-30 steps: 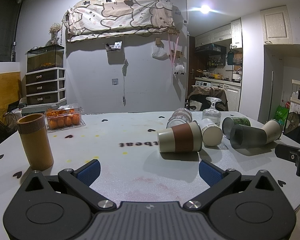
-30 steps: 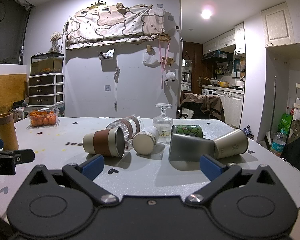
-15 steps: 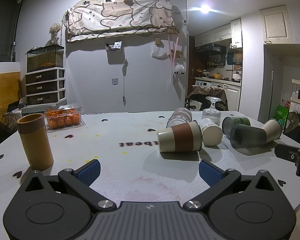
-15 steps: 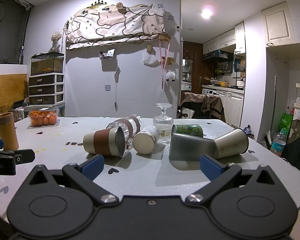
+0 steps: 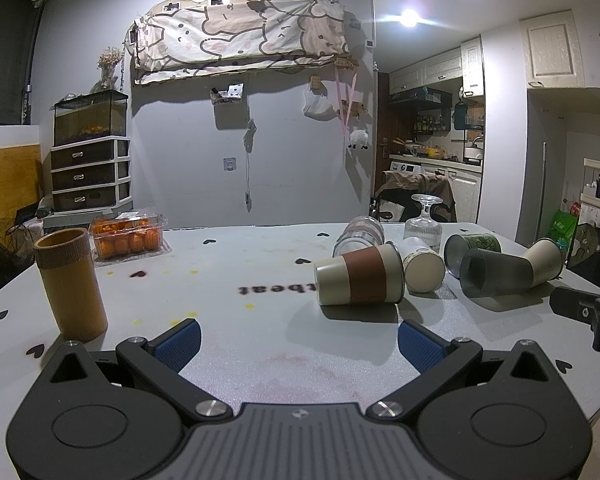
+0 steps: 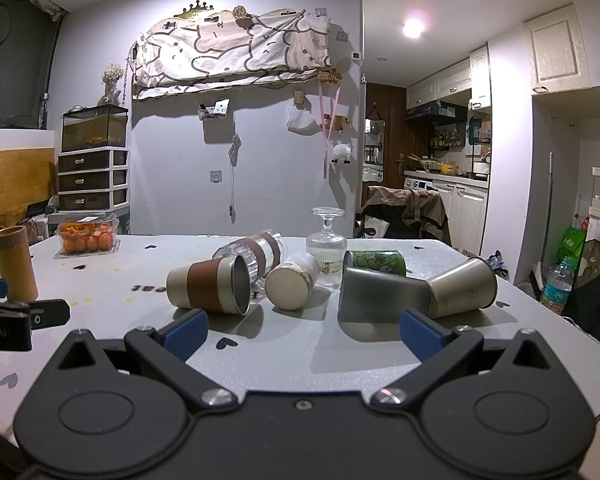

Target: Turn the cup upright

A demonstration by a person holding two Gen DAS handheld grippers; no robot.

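Several cups lie on their sides on the white table (image 5: 228,280): a beige cup with a brown sleeve (image 5: 360,279) (image 6: 208,285), a clear ribbed glass (image 6: 256,254), a small white cup (image 6: 292,286), a dark grey tumbler (image 6: 380,294) (image 5: 496,274), a green printed can (image 6: 376,260) and a steel cup (image 6: 464,288). A stemmed glass (image 6: 327,246) stands upside down behind them. My left gripper (image 5: 298,344) is open and empty, just short of the brown-sleeved cup. My right gripper (image 6: 304,330) is open and empty, in front of the cluster.
A tall bamboo cup (image 5: 71,284) stands upright at the left. A clear box of oranges (image 5: 126,236) sits at the back left. The table's right edge (image 6: 572,324) runs close behind the steel cup.
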